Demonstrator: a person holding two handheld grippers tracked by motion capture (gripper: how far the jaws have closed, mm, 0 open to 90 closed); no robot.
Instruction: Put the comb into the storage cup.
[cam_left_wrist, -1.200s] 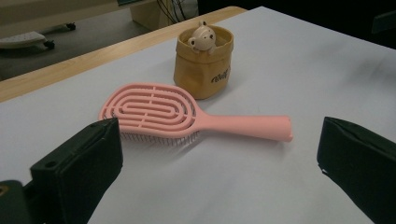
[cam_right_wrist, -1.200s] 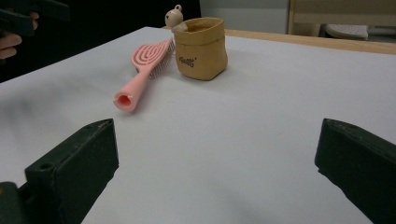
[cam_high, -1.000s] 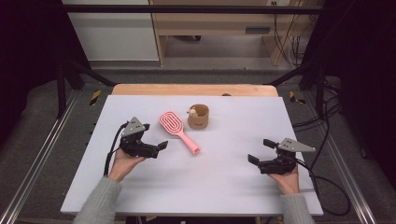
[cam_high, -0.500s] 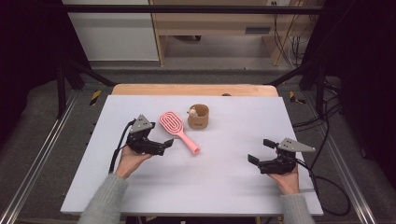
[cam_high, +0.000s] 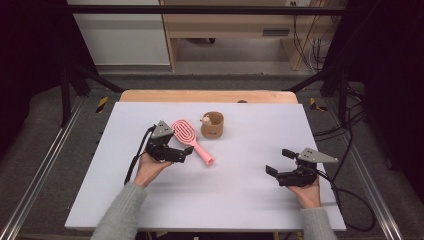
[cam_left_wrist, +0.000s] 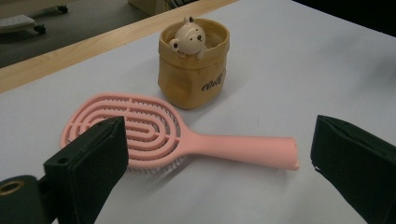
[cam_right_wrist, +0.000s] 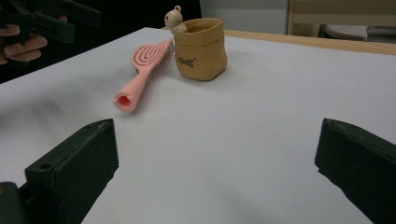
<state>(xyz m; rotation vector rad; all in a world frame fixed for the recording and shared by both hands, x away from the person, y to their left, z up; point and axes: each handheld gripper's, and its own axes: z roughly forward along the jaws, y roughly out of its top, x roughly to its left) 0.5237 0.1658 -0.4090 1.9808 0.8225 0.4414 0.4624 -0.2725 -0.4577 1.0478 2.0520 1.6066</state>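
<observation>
- Biggest thing here is the white table (cam_high: 235, 200), with a wooden strip along its far edge.
- The left gripper (cam_high: 184, 154) sits just beside the brush, on its left in the high view. Jaws are spread wide, nothing pinched between them. In the left gripper view the brush handle lies right across the gap between the two jaws.
- The right gripper (cam_high: 279, 163) is off on the right side of the table, well apart from everything, jaws wide apart too and holding nothing.
- The pink hairbrush (cam_high: 191, 140) lies flat on the table, bristles down, oval head toward the far left and handle pointing to the near right.
- The little tan paper-bag pot (cam_high: 212, 126) stands upright just beyond the brush, near it; can't tell if they touch.
- A tiny bear figure (cam_left_wrist: 187, 36) peeks over the pot's rim.
</observation>
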